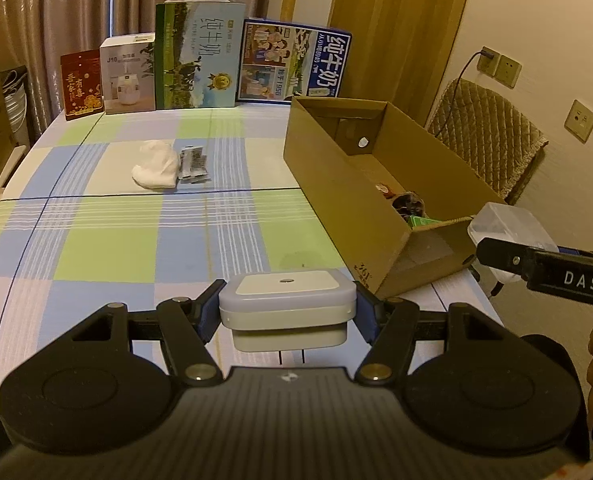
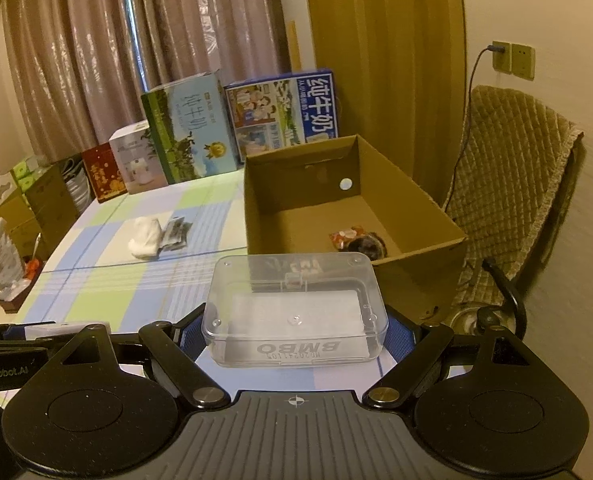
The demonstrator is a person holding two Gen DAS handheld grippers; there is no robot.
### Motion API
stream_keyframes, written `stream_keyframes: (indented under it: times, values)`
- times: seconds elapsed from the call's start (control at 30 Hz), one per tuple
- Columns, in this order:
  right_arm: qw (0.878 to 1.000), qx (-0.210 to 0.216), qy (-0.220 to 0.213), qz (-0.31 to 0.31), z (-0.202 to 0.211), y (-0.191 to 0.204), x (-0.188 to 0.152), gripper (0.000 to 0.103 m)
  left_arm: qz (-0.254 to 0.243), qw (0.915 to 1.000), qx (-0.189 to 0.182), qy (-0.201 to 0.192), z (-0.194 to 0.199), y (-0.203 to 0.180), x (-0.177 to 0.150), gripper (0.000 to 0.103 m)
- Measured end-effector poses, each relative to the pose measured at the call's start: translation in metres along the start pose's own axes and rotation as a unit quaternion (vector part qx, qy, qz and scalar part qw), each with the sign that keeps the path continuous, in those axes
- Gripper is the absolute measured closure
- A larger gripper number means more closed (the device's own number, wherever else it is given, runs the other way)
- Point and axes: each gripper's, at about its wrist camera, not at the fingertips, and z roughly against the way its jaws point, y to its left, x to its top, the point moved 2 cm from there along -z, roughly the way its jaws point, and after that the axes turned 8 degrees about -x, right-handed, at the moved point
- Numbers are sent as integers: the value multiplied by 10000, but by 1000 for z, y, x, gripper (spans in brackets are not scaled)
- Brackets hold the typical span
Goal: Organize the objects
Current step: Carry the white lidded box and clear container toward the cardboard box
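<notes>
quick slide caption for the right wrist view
Right gripper holding a clear plastic case before an open cardboard box on a checked tablecloth.

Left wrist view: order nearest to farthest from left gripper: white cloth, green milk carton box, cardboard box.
1. cardboard box, front right of the left gripper.
2. white cloth, mid-table, ahead left.
3. green milk carton box, far edge by the curtain.
</notes>
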Motion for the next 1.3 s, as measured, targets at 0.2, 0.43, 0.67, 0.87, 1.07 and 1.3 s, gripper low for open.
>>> stream_keyframes:
  times: [0.2, 0.43, 0.67, 0.87, 1.07, 1.3]
  values:
    - [10000, -72, -3, -39, 1, -8, 1, 20, -34, 10000, -25, 22, -2, -5, 0, 42]
    - [9998, -184, -27, -53, 3, -18, 2, 20, -77, 9999, -94, 13, -4, -12, 3, 42]
    - [9995, -306, -13, -80, 4, -30, 3, 20, -134, 9997, -222, 43, -11, -24, 7, 42]
    - [9992, -381, 26, -100, 3, -38, 4, 20, -213, 9992, -330, 71, -17, -36, 11, 42]
    - [9991, -410, 52, -129, 1, -45, 5, 20, -267, 9989, -388, 76, -22, -44, 16, 42]
    - [9990, -413, 74, -148, -2, -50, 6, 20, -320, 9986, -420, 93, -27, -49, 18, 42]
